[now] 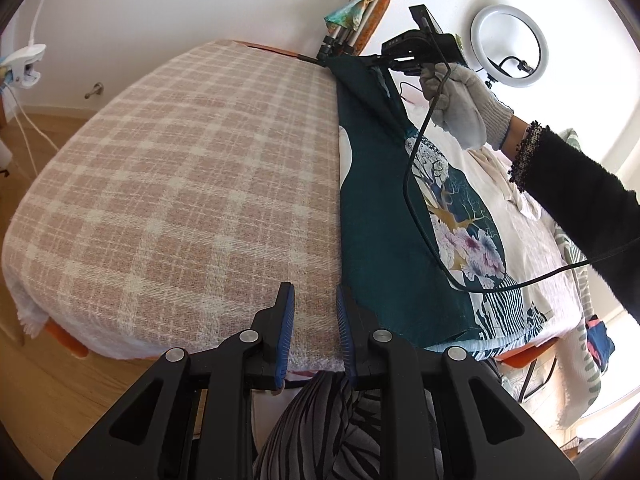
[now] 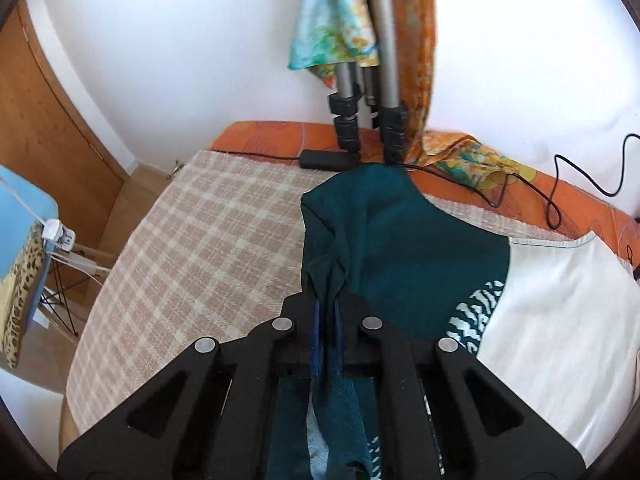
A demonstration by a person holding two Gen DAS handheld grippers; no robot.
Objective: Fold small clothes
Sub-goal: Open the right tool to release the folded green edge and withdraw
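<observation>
A dark teal and white garment with a floral print lies on the right part of the plaid-covered surface. My left gripper is open and empty at the near edge of the surface, its right finger just touching the garment's near left corner. My right gripper is shut on a bunched fold of the teal garment and holds that far end lifted off the surface. In the left wrist view the right gripper is at the garment's far end, held by a gloved hand.
A tripod draped with colourful scarves stands at the far edge on an orange cover. Black cables trail there. A ring light is at the far right. More pale clothes lie to the right. A chair stands on the left.
</observation>
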